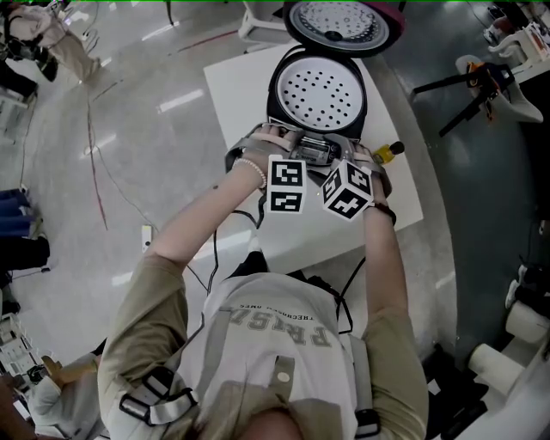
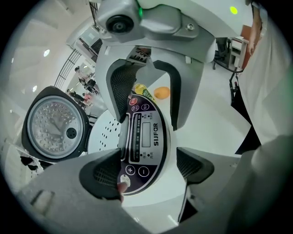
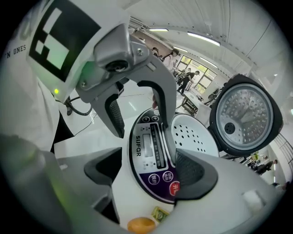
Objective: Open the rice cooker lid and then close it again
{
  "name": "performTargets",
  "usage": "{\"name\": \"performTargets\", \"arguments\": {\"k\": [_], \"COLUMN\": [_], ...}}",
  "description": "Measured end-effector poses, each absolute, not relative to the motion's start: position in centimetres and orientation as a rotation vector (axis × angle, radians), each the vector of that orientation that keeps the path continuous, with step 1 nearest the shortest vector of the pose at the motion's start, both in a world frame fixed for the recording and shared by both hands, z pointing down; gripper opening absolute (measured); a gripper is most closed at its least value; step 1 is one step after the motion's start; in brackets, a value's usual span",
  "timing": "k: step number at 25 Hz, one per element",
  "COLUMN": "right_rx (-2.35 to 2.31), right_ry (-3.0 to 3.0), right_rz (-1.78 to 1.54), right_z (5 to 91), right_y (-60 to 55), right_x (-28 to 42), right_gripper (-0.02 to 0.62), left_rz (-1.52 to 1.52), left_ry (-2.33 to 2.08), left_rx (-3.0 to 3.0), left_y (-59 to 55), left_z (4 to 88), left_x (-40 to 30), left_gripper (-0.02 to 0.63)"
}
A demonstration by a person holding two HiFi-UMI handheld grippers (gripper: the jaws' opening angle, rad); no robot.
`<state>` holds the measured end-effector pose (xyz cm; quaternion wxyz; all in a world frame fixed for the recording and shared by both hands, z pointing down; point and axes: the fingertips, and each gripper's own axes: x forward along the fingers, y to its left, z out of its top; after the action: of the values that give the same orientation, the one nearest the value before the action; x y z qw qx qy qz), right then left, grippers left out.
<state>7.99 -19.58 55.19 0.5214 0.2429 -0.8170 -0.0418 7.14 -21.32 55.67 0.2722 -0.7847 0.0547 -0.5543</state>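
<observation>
The rice cooker (image 1: 320, 94) stands on a white table (image 1: 236, 82) with its lid (image 1: 344, 21) swung fully up and back. The white perforated inner plate (image 1: 322, 90) is exposed. Both grippers meet over the control panel (image 1: 314, 151) at the cooker's front and face each other. My left gripper (image 2: 149, 171) is open, its jaws straddling the panel (image 2: 144, 137) from one end. The right gripper (image 3: 149, 176) is open too, straddling the panel (image 3: 153, 151) from the other end. Neither one has hold of the lid (image 2: 55, 123). In the head view hands and marker cubes hide the fingertips.
A small orange-and-yellow object (image 1: 387, 153) lies on the table right of the cooker. A dark tripod (image 1: 468, 86) stands on the floor to the right. Cables (image 1: 94, 163) trail across the floor on the left. The table's front edge is just below my hands.
</observation>
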Motion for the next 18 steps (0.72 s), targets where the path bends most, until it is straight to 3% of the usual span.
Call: {"name": "performTargets", "arguments": {"k": [18], "right_rx": [0.615], "right_ry": [-1.996], "right_rz": [-0.111], "right_z": [55.39], "right_y": [-19.93], "right_x": [8.26], "right_gripper": [0.364], "left_rz": [-1.460], "left_ry": [0.156], "left_rx": [-2.195], "left_y": [-21.69], "left_z": [55.56], "left_x": [7.83], "left_gripper": [0.393]}}
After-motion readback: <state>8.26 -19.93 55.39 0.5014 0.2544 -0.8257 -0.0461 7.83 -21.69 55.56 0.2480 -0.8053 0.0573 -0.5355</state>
